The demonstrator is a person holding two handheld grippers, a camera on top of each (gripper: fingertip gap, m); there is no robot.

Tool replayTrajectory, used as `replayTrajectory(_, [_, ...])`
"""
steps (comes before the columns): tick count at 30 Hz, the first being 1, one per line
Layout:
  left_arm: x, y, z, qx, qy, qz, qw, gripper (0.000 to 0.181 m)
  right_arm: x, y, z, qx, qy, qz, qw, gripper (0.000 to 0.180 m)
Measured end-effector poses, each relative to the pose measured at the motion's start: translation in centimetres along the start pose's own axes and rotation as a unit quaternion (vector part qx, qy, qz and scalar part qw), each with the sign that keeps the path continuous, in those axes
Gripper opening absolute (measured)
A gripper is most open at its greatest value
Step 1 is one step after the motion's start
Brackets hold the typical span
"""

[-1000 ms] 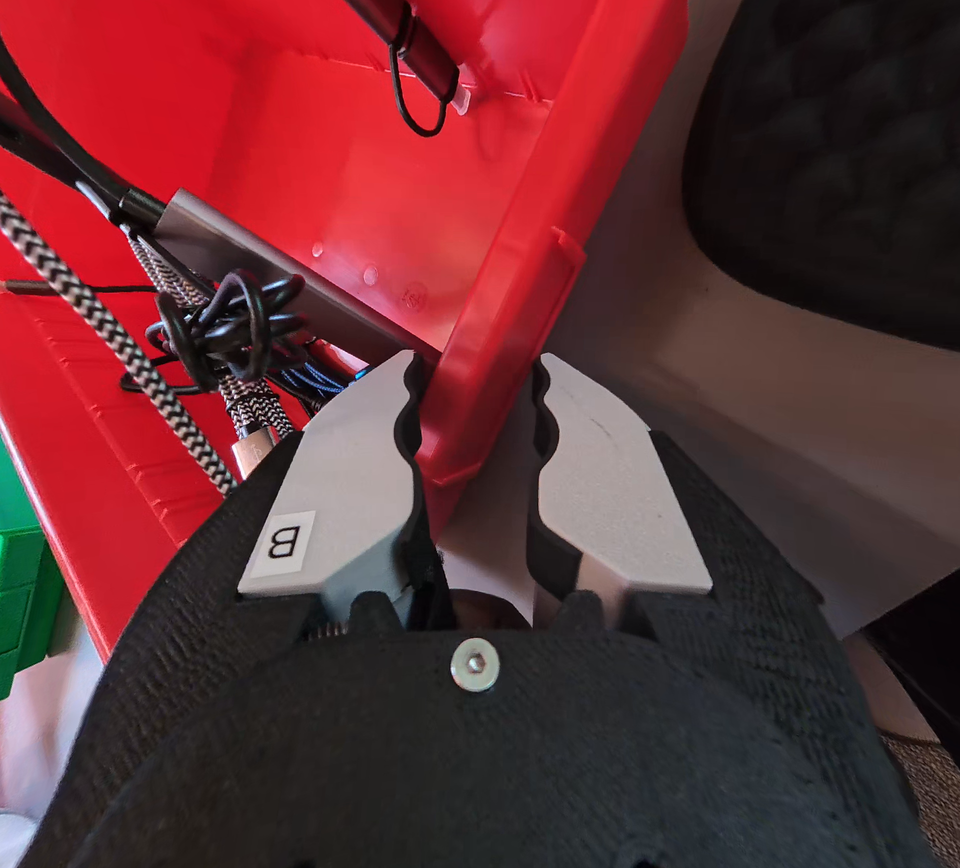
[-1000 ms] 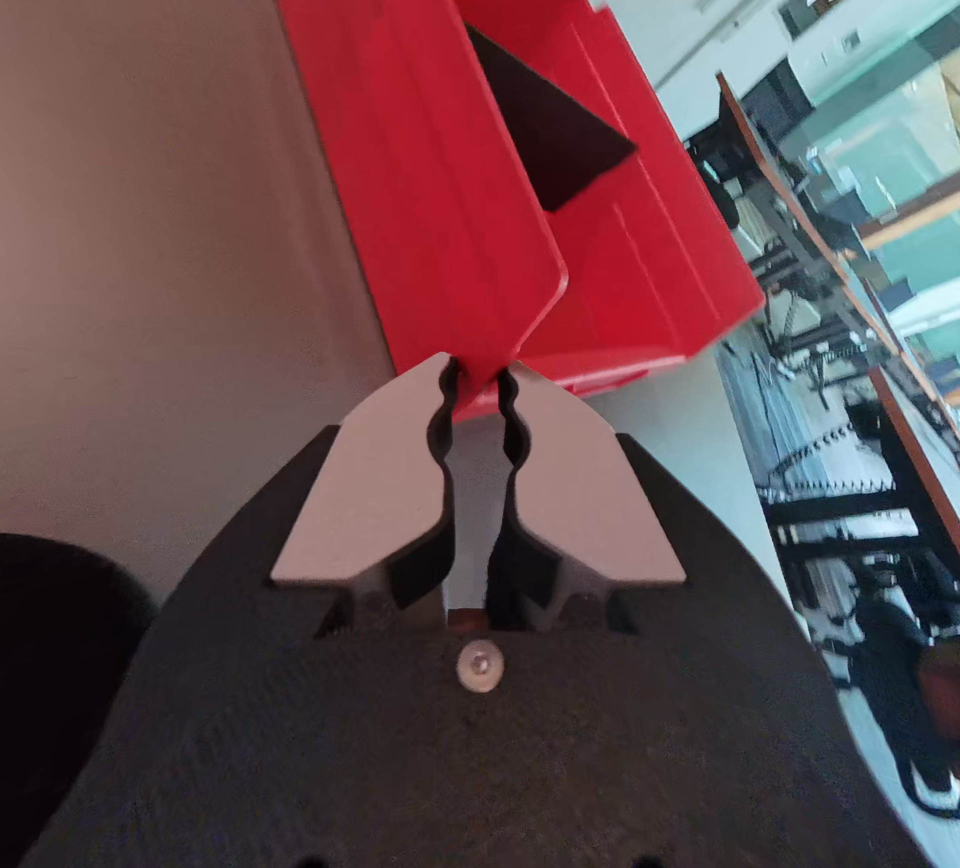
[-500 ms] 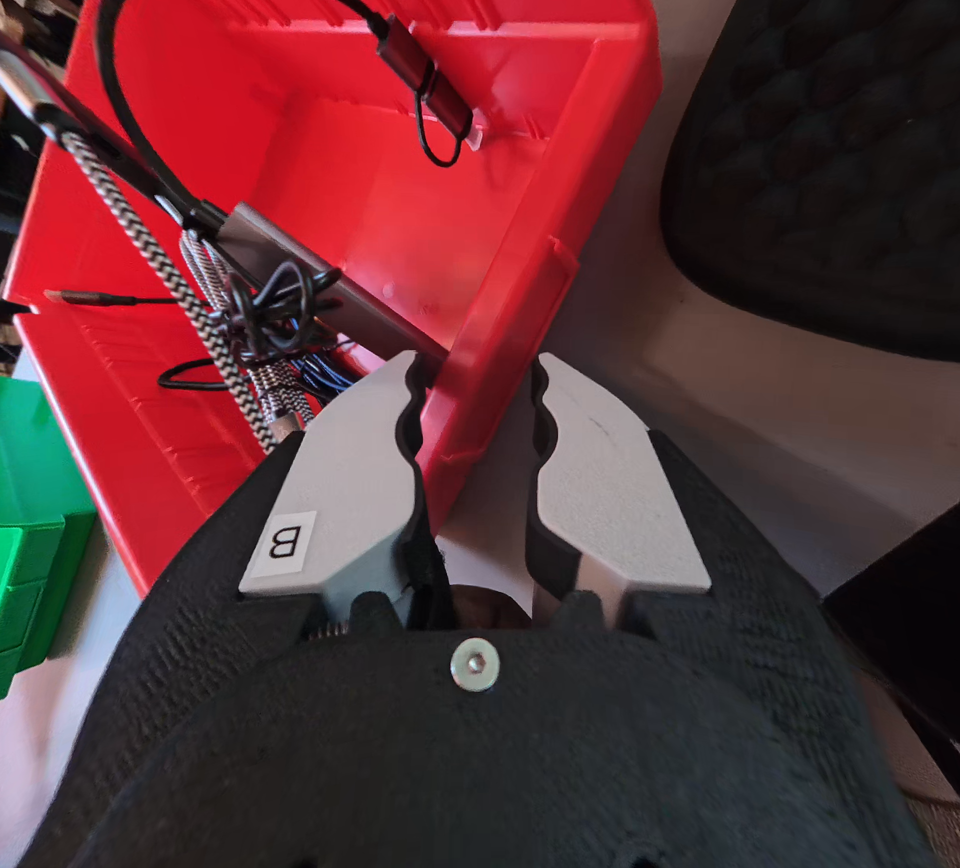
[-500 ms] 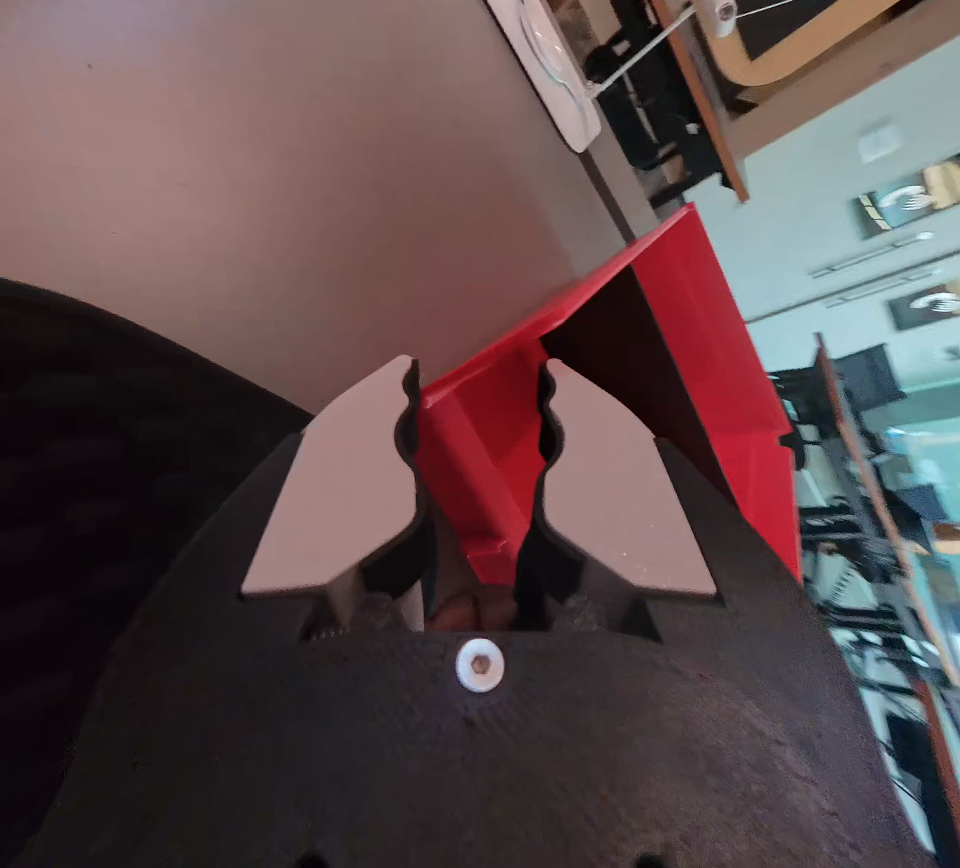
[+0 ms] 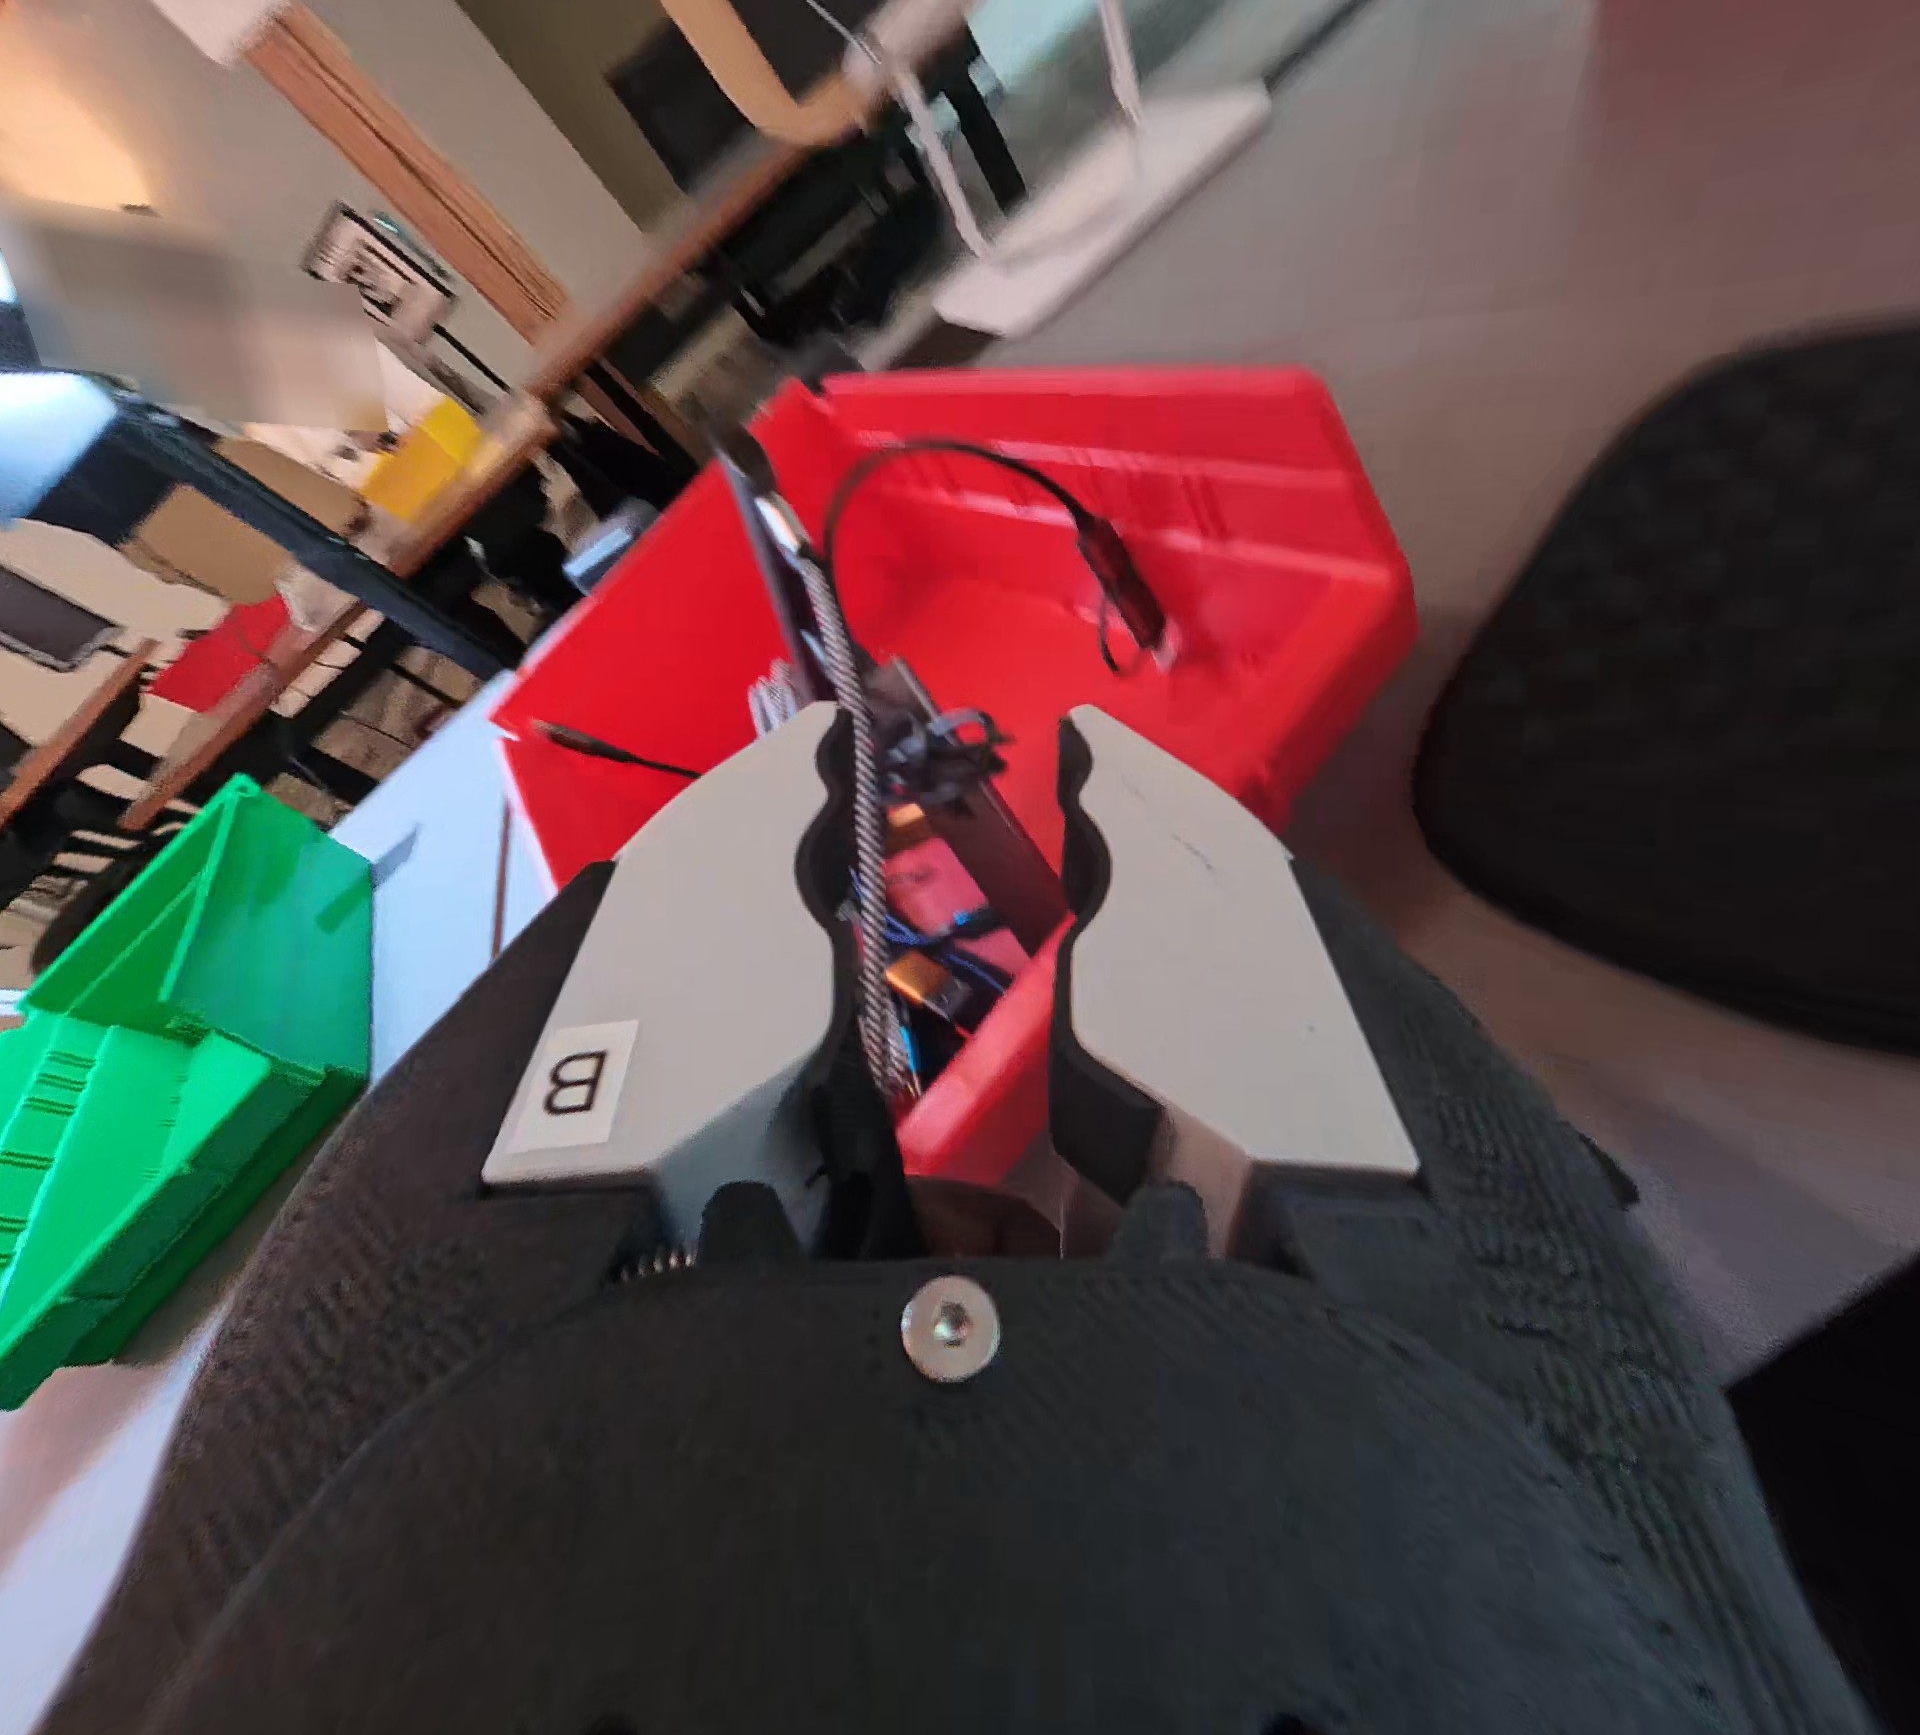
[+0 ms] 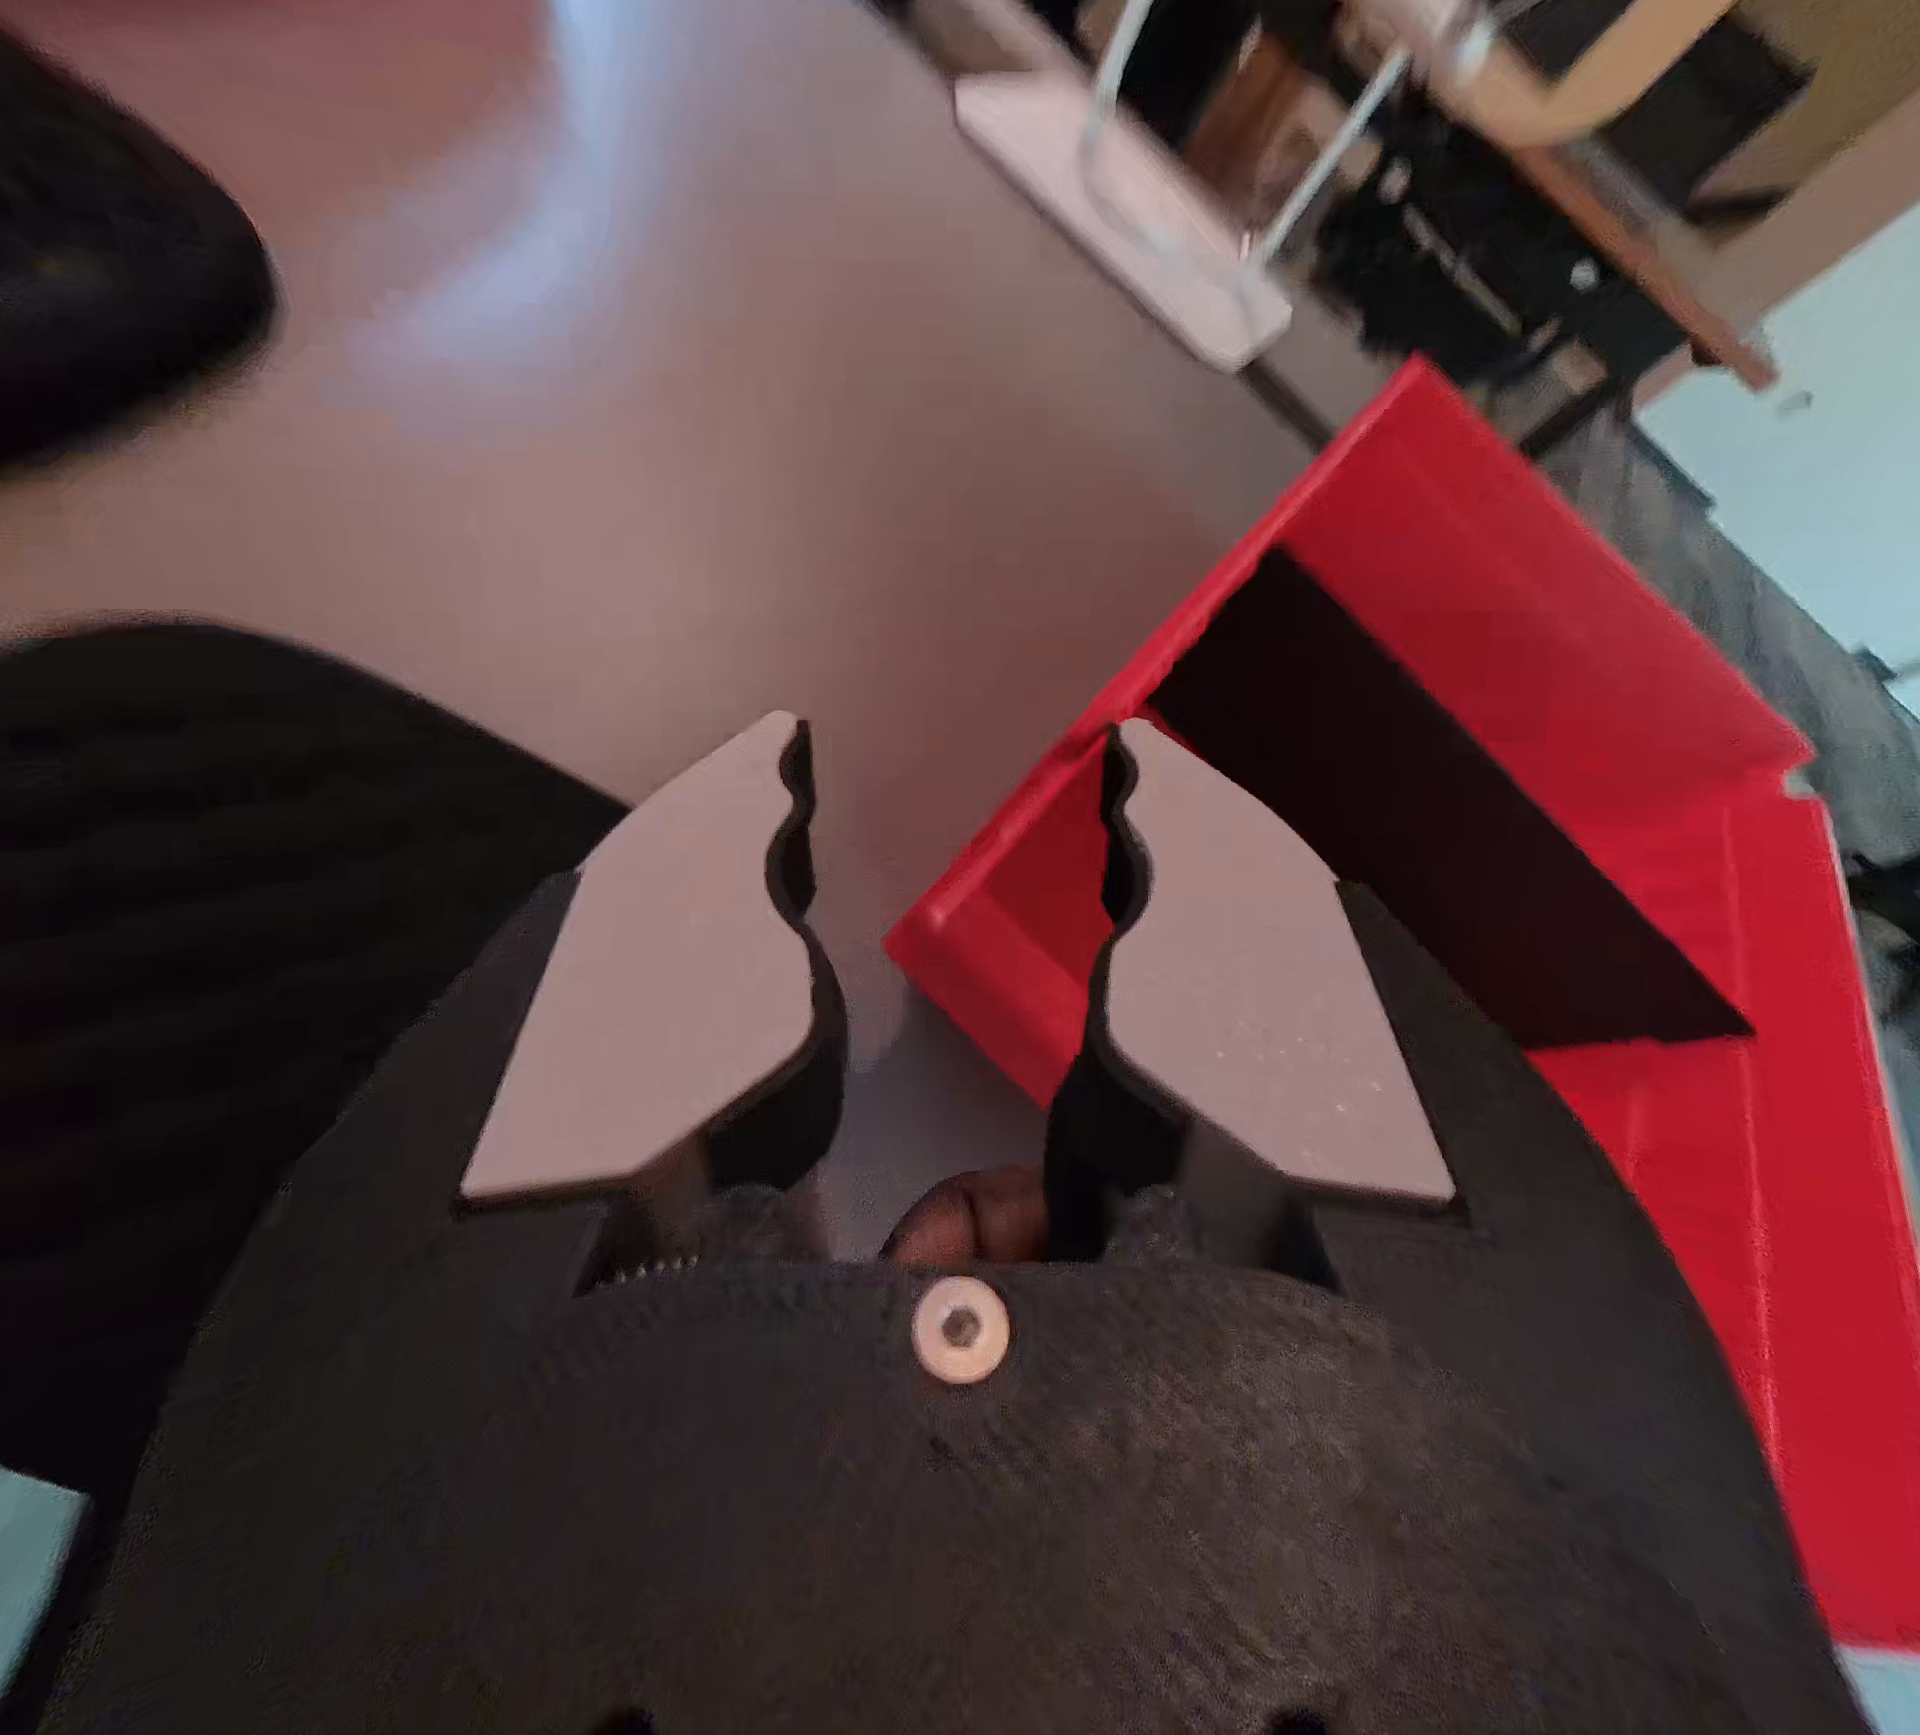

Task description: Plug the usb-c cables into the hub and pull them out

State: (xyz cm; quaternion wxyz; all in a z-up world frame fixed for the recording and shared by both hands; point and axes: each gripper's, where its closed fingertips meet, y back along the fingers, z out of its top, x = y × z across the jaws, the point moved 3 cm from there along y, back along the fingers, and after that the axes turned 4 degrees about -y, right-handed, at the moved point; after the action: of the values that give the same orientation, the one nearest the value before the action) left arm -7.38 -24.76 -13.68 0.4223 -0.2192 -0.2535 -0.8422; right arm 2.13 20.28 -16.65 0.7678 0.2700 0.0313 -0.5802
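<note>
Both the left gripper and right gripper sit spread wide holding nothing, hub and braided cable lying in the red bin.

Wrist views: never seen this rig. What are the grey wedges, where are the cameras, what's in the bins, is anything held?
No robot arm here: a person holds a two-finger claw in each hand, and each claw has a camera looking forward along its grey fingers. The left wrist view shows the left claw, jaws apart, over a red bin on a pale table. Inside lie a dark hub, a braided cable and a black adapter cable. A green bin sits to the side. The right wrist view shows the right claw, open and empty beside another red bin. Nothing is clearly gripped. Both pictures are motion-blurred.
</note>
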Motion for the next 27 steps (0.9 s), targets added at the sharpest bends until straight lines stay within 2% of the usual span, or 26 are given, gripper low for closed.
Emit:
replayTrajectory(1, [0.7,0.4,0.8,-0.022,0.021,0.022,0.999,0.04,0.3,0.6,1.5,-0.049,-0.007,0.007,0.999,0.055])
replayTrajectory(4, [2.5,1.2,2.7,-0.065,0.084,0.071,0.992,0.049,1.7,2.8,5.9,-0.227,-0.058,0.036,0.972,0.059])
replayTrajectory(6, [3.0,1.3,3.3,-0.062,0.104,0.097,0.988,0.052,3.4,3.4,7.5,-0.326,-0.124,0.093,0.933,0.061])
replayTrajectory(8, [3.3,0.9,3.5,-0.044,0.121,0.116,0.985,0.056,5.3,2.1,7.4,-0.376,-0.198,0.149,0.893,0.065])
replayTrajectory(10, [3.4,0.3,3.4,-0.021,0.125,0.134,0.983,0.056,6.8,-0.3,6.3,-0.355,-0.248,0.194,0.88,0.073])
replayTrajectory(13, [3.1,-1.4,3.0,0.007,0.137,0.132,0.982,0.056,5.6,-0.7,6.1,-0.338,-0.298,0.204,0.869,0.08])
replayTrajectory(17, [2.8,-3.4,1.1,0.08,0.13,0.146,0.977,0.055,3.5,-0.1,5.5,-0.378,-0.375,0.208,0.821,0.065])
replayTrajectory(21, [3.2,-4.9,-0.4,0.12,0.13,0.177,0.968,0.041,4.2,-0.1,5.7,-0.374,-0.349,0.216,0.832,0.061])
replayTrajectory(23, [3.1,-5.6,-1.0,0.135,0.132,0.171,0.967,0.025,4.7,0.1,5.9,-0.376,-0.328,0.215,0.839,0.059])
replayTrajectory(24, [3.0,-5.9,-0.9,0.129,0.134,0.162,0.969,0.01,4.8,0.1,5.9,-0.377,-0.323,0.214,0.841,0.057])
replayTrajectory(25, [3.2,-6.1,-0.6,0.115,0.144,0.162,0.969,0.004,4.8,0.1,5.9,-0.377,-0.322,0.214,0.841,0.056])
replayTrajectory(27, [4.4,-6.2,0.6,0.071,0.169,0.172,0.968,0.003,4.6,0.0,5.8,-0.376,-0.333,0.215,0.838,0.054])
